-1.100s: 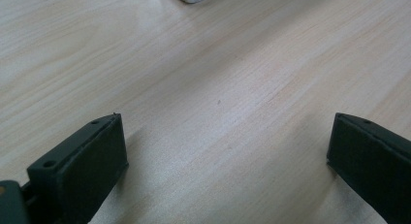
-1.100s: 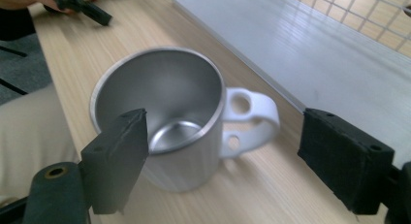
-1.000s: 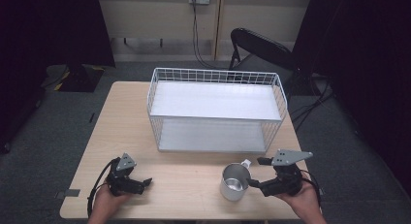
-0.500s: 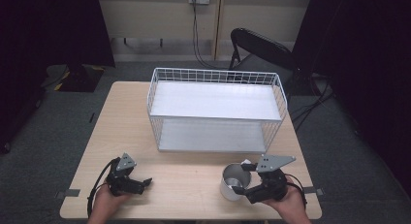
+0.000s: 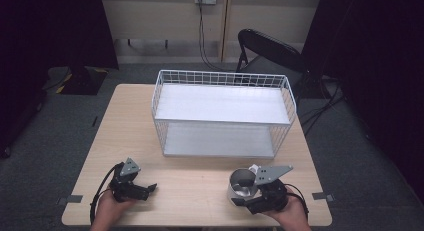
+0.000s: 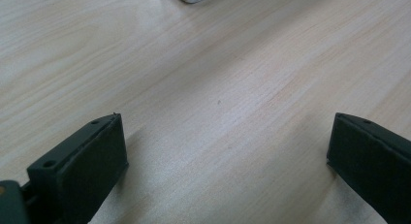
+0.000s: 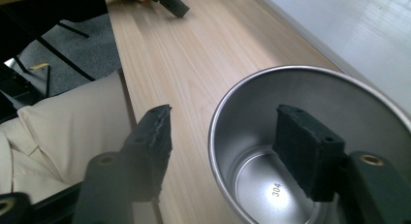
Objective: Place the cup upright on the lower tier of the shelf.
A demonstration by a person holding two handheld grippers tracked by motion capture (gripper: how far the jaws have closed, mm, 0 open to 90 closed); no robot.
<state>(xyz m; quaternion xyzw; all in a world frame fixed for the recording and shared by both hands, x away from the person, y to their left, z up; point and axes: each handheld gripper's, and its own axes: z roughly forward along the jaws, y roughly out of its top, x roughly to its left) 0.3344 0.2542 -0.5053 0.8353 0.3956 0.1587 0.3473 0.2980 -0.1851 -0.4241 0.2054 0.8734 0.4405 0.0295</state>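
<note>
While the right tool [image 5: 246,200] straddles the near wall of the steel cup [image 5: 241,185], one jaw hangs inside the bowl and the other outside it over the wood; its jaws have just been closing, with the cup's rim between them, yet in the right gripper view a gap shows between each pad and the metal, so nothing is clamped yet. That cup [image 7: 310,151] stands upright on the tabletop [image 5: 200,183] near its front right corner, just in front of the white wire basket [image 5: 223,113], and the number 304 is stamped on its floor. At the front left, well apart from the cup, the left tool [image 5: 150,187] lies low over the tabletop in the person's hand; the left gripper view shows its jaws spread wide with bare wood between them and nothing held. The basket sits at the middle of the tabletop, its white tray floor bare. Behind the table stands a dark folding chair [image 5: 265,51].
</note>
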